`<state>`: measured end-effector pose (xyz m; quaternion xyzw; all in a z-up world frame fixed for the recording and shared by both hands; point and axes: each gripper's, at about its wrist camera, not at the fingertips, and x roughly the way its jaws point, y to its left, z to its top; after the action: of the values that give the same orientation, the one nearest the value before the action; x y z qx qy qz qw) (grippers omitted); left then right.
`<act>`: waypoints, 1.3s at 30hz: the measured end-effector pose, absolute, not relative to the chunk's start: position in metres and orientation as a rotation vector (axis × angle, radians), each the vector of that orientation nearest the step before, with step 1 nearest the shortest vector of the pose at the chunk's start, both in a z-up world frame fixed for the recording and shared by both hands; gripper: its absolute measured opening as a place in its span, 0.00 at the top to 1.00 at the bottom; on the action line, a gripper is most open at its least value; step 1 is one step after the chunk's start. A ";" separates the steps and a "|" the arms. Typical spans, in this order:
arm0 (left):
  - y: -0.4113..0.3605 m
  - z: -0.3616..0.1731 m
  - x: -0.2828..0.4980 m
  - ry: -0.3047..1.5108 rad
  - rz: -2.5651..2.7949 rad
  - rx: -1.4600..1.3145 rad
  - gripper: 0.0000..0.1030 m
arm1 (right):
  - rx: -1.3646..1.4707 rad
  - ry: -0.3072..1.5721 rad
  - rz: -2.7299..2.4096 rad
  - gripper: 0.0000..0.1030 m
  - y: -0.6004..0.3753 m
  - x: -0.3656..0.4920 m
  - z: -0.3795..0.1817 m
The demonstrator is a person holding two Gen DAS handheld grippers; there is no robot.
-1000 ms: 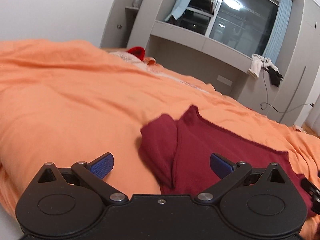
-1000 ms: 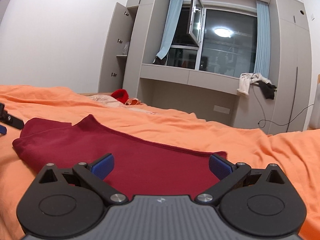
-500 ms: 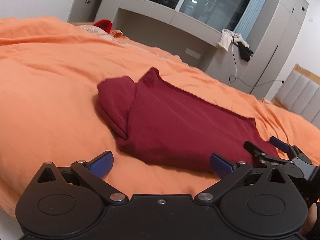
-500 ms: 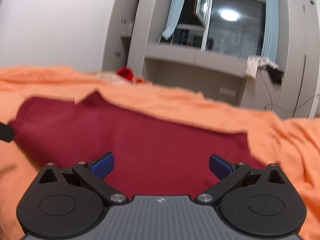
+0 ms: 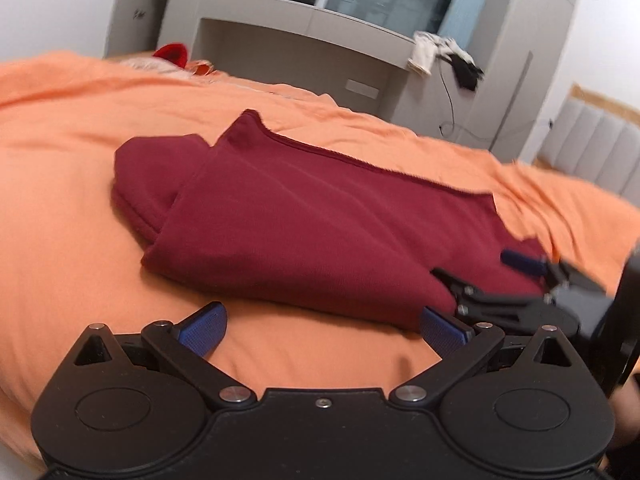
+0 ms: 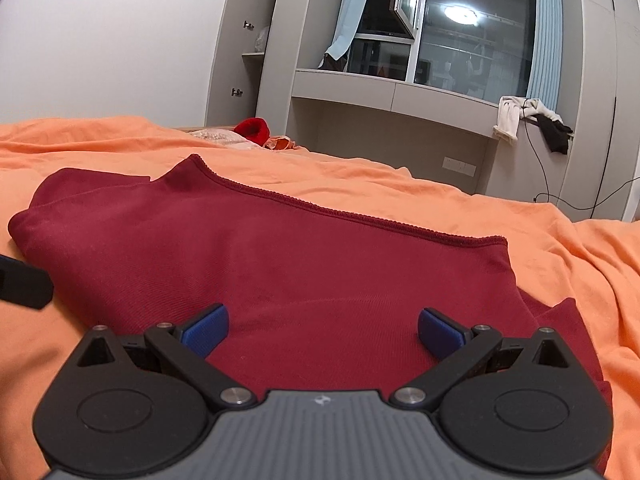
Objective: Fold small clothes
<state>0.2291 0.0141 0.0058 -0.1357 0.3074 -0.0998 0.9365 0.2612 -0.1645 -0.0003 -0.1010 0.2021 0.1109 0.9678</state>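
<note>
Bedroom with built-in grey cabinetry and a night-dark window

A bed is covered by an orange sheet [image 6: 400,184]. Behind it, a white wall [image 6: 120,40] is met by grey cabinets [image 6: 240,40] with one door standing open. A window [image 6: 472,28] with one pane swung open is flanked by pale blue curtains [image 6: 544,32], and a ceiling lamp [image 6: 460,14] is reflected in the glass. A grey padded headboard [image 5: 592,148] is seen at the right.

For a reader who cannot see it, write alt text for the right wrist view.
A dark red garment lies partly folded on an orange bedspread, with the open right claw over its near edge. Behind are grey cupboards and a dark window.
</note>
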 end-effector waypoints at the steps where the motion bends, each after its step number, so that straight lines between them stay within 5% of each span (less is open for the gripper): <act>1: 0.017 0.006 0.231 0.628 -0.205 -0.304 0.01 | -0.203 0.409 0.225 0.00 -0.165 0.261 0.000; 39: 0.051 0.012 0.310 0.622 -0.055 -0.453 0.01 | -0.189 0.415 0.234 0.00 -0.163 0.262 0.000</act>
<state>0.3097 0.0511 0.0116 -0.2209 0.3034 -0.0271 0.9265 0.2624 -0.1633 -0.0001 -0.0935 0.2054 0.1155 0.9673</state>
